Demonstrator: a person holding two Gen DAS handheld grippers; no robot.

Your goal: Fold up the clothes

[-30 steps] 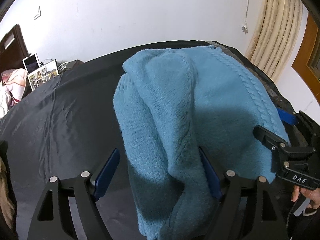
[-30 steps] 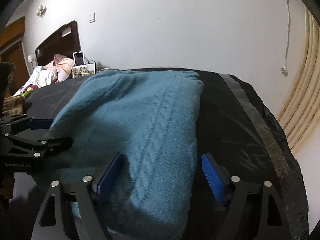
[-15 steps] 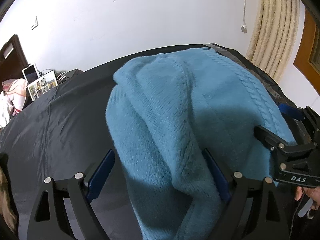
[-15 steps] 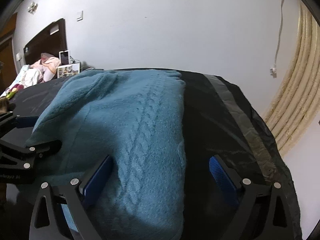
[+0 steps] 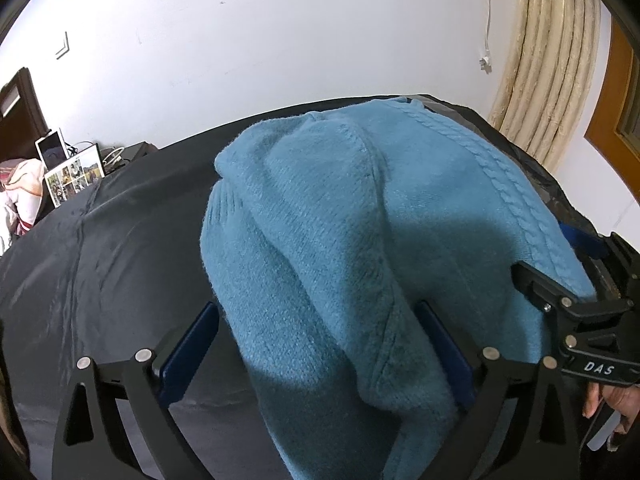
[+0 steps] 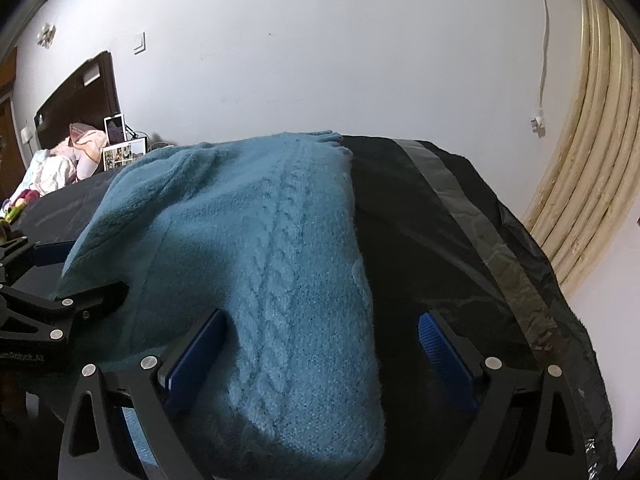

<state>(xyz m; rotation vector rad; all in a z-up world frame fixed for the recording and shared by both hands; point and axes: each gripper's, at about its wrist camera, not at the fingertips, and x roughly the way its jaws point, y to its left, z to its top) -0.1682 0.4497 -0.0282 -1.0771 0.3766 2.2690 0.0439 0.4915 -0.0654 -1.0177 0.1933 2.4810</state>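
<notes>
A teal cable-knit sweater (image 5: 360, 240) lies folded in a thick bundle on the black-covered table (image 5: 120, 260). My left gripper (image 5: 316, 312) straddles its near left fold, and its jaws are opening. The left pad stands clear of the knit, while the right pad is half hidden behind it. My right gripper (image 6: 322, 318) is open around the near right edge of the sweater (image 6: 260, 260). Its right pad hangs over bare black cloth (image 6: 440, 240). Each view shows the other gripper at the side, the right gripper (image 5: 548, 252) and the left gripper (image 6: 80, 268).
A beige curtain (image 5: 552, 60) hangs at the right, beside a wooden door (image 5: 616, 100). A grey tape strip (image 6: 480, 232) runs along the table's right side. A photo frame (image 5: 72, 178) and a bed with piled clothes (image 6: 52, 168) are at the far left. A hand (image 5: 600, 400) holds the right gripper.
Both grippers' jaws have spread wider around the sweater's near end. The left gripper has shifted a little, so the sweater now fills more of its view.
</notes>
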